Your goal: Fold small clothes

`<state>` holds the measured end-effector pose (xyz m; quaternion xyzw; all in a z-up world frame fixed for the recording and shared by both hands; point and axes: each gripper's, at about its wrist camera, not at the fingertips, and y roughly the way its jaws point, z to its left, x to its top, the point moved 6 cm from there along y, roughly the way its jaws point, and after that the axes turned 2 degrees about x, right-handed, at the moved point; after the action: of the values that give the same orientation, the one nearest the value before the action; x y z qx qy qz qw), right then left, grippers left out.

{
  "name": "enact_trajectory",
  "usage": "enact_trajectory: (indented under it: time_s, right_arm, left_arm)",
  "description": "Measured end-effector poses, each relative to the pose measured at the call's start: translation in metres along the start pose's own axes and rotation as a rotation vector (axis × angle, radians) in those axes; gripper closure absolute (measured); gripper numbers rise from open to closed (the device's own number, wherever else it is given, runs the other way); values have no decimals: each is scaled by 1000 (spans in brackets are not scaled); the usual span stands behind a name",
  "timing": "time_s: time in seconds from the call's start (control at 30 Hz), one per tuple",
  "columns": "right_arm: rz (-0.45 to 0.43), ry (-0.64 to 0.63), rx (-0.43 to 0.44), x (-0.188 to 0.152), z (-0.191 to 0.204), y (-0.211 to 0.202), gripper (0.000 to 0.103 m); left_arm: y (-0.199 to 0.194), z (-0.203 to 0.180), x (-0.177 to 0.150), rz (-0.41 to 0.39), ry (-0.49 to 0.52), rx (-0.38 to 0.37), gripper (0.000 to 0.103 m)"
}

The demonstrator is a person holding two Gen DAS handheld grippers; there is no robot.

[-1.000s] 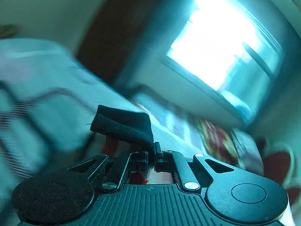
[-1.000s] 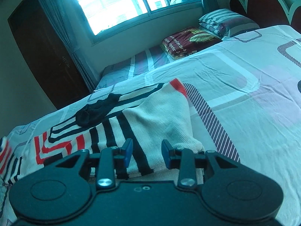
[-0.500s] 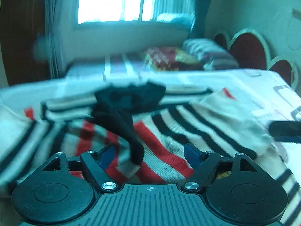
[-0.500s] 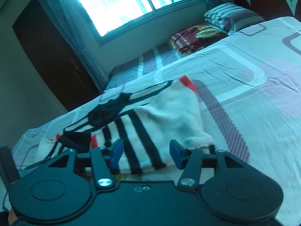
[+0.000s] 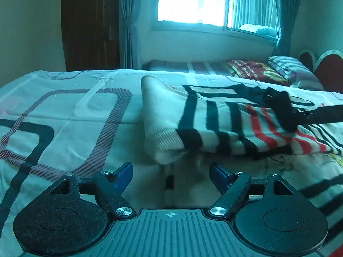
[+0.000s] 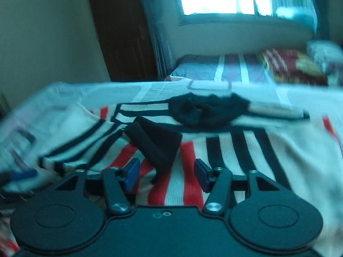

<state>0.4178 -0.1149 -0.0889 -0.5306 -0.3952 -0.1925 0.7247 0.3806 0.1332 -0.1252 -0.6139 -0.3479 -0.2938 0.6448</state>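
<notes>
A bed under a pale patterned sheet (image 5: pixel 64 115) carries a folded cream knit garment with black and red stripes (image 5: pixel 214 120). On it lies a small folded black cloth (image 6: pixel 158 143), with a crumpled black cloth (image 6: pixel 205 113) behind; only the right wrist view shows the two apart. The left wrist view alone shows the garment's cream folded end and the right tool's dark edge. The left gripper (image 5: pixel 170 176) is spread wide and empty. The right gripper (image 6: pixel 166 174) gapes too, fingers either side of the folded cloth's tip, not touching.
</notes>
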Motion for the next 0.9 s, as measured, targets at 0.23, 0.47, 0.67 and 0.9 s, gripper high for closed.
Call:
enact_trajectory:
  time_s: [0.23, 0.47, 0.67, 0.9]
  right_arm:
    - [-153, 48, -83, 19, -27, -41, 98]
    - [-29, 306, -71, -25, -86, -34, 92]
    - [-69, 511, -24, -45, -118, -46, 72]
    - [-132, 534, 59, -38, -128, -64, 98]
  left_arm:
    - [29, -5, 5, 35, 20, -45, 50]
    - [33, -8, 6, 33, -12, -63, 67]
    - [23, -11, 14, -26, 20, -71, 66]
    - [33, 9, 12, 27, -124, -118, 67]
